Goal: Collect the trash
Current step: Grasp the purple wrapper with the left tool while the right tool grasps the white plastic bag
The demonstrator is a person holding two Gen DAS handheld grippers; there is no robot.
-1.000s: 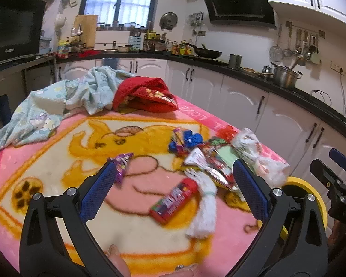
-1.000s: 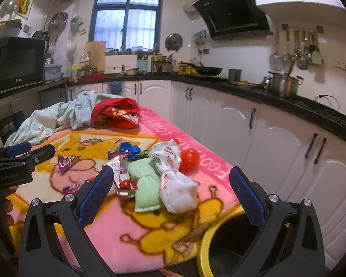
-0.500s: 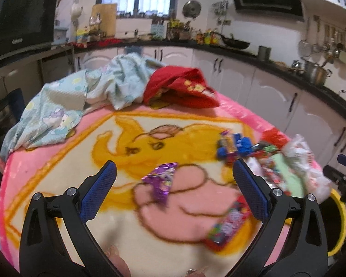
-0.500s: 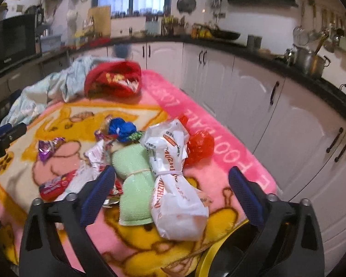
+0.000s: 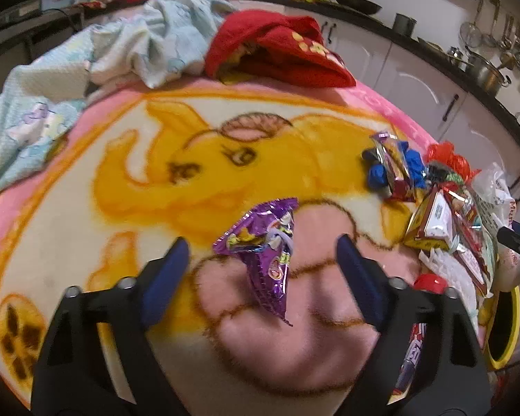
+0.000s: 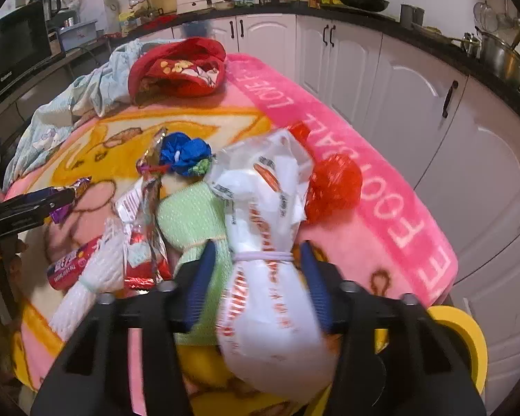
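Note:
A purple snack wrapper [image 5: 265, 248] lies on the pink and yellow blanket [image 5: 128, 173], between the open jaws of my left gripper [image 5: 261, 248]. My right gripper [image 6: 258, 254] straddles a tied white plastic bag [image 6: 263, 242] with orange print; its jaws stand close to the bag's neck, and I cannot tell whether they grip it. Beside the bag lie a green cloth [image 6: 187, 218], a red net ball [image 6: 332, 189], a blue crumpled bag [image 6: 185, 150], foil wrappers [image 6: 145, 228] and a red tube [image 6: 69, 267]. The pile also shows in the left wrist view [image 5: 443, 218].
A yellow-rimmed bin [image 6: 464, 339] stands below the blanket's near right edge and also shows in the left wrist view [image 5: 506, 329]. A red cloth [image 5: 280, 48] and a pale blue cloth [image 5: 86, 69] lie at the far side. White cabinets [image 6: 433, 111] run along the right.
Both grippers have moved down and forward. The left now has the purple wrapper between its jaws. The right has narrowed around the white bag.

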